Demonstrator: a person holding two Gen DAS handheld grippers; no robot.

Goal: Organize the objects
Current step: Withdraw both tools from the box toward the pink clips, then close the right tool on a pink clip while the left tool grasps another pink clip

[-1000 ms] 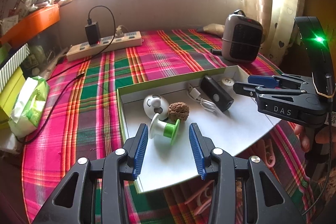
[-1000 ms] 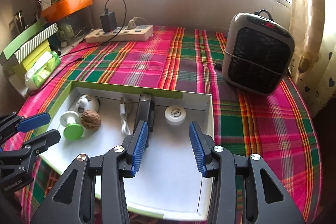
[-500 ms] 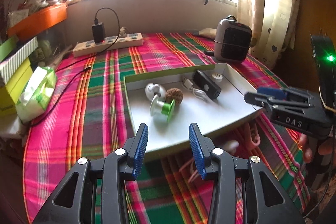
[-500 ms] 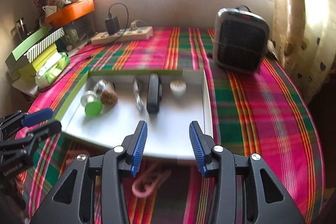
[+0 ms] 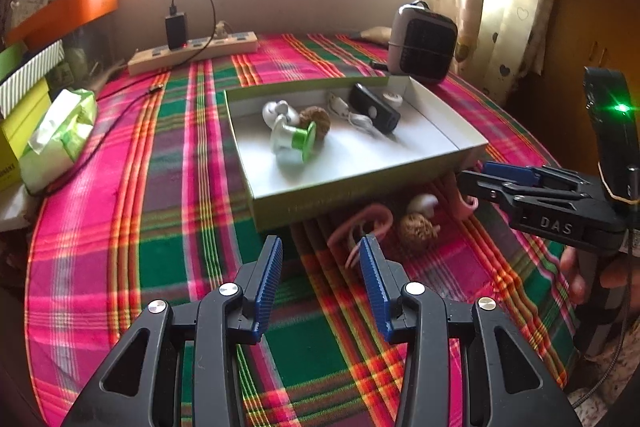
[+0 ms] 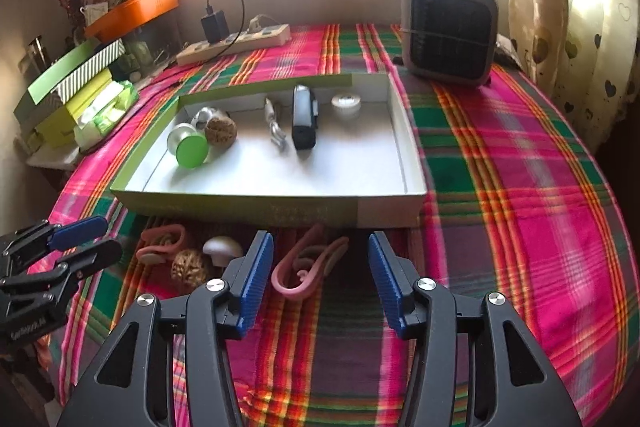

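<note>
A shallow green box (image 5: pixel 340 197) (image 6: pixel 240 207) with a white inside holds a green-and-white spool (image 6: pixel 188 147), a walnut, a cable, a black device (image 6: pixel 304 119) and a white cap. On the plaid cloth in front of it lie two pink clips (image 6: pixel 308 267) (image 6: pixel 160 245), a second walnut (image 5: pixel 418 231) (image 6: pixel 190 267) and a white knob (image 5: pixel 424 203) (image 6: pixel 222 247). My left gripper (image 5: pixel 320 247) (image 6: pixel 72 243) is open above bare cloth, left of a pink clip (image 5: pixel 368 223). My right gripper (image 6: pixel 320 243) (image 5: pixel 480 179) is opening; one clip lies between its fingers, untouched.
A small grey heater (image 6: pixel 450 35) stands at the back right, and a power strip (image 6: pixel 236 45) with a black charger lies along the far wall. A tissue pack (image 5: pixel 60 135) and stacked boxes (image 6: pixel 68 83) crowd the left edge. A curtain hangs on the right.
Both grippers have drawn back from over the box toward the table's near edge. The pink clips, loose walnut and white knob have come into view. The right jaws stand wider.
</note>
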